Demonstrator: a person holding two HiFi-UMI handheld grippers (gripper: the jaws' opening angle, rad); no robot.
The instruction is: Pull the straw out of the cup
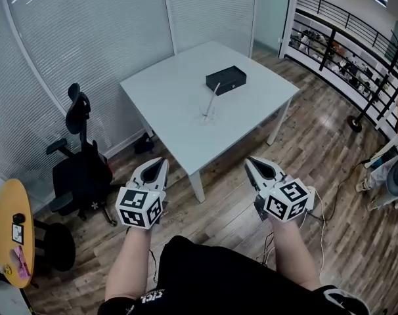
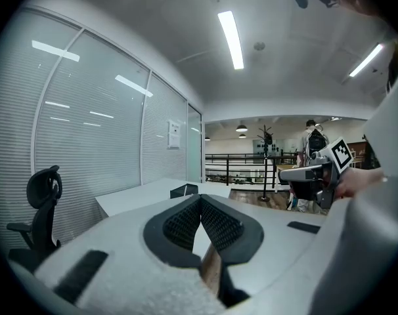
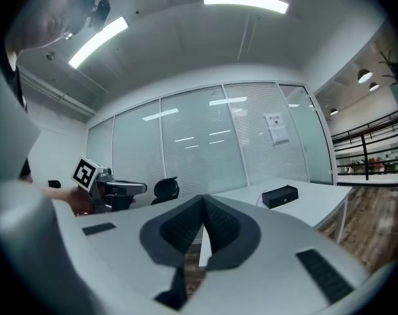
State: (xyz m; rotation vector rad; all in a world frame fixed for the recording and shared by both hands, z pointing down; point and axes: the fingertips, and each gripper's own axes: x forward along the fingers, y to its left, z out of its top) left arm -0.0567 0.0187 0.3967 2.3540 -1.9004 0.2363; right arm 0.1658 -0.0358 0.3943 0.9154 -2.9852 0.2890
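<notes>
A white straw (image 1: 213, 97) leans in a small clear cup (image 1: 209, 115) near the middle of the white table (image 1: 166, 97). Both grippers hang over the wooden floor short of the table's near corner, well away from the cup. My left gripper (image 1: 161, 161) (image 2: 200, 197) points toward the table, and its pads meet with nothing between them. My right gripper (image 1: 249, 161) (image 3: 203, 198) is held level beside it, also shut and empty. Each gripper view shows the other gripper off to the side.
A black box (image 1: 226, 79) (image 3: 280, 195) lies on the table behind the cup. A black office chair (image 1: 81, 169) stands left of the table, by a yellow round table (image 1: 12, 231). A railing (image 1: 343, 38) and a stand's base (image 1: 354, 123) are at right.
</notes>
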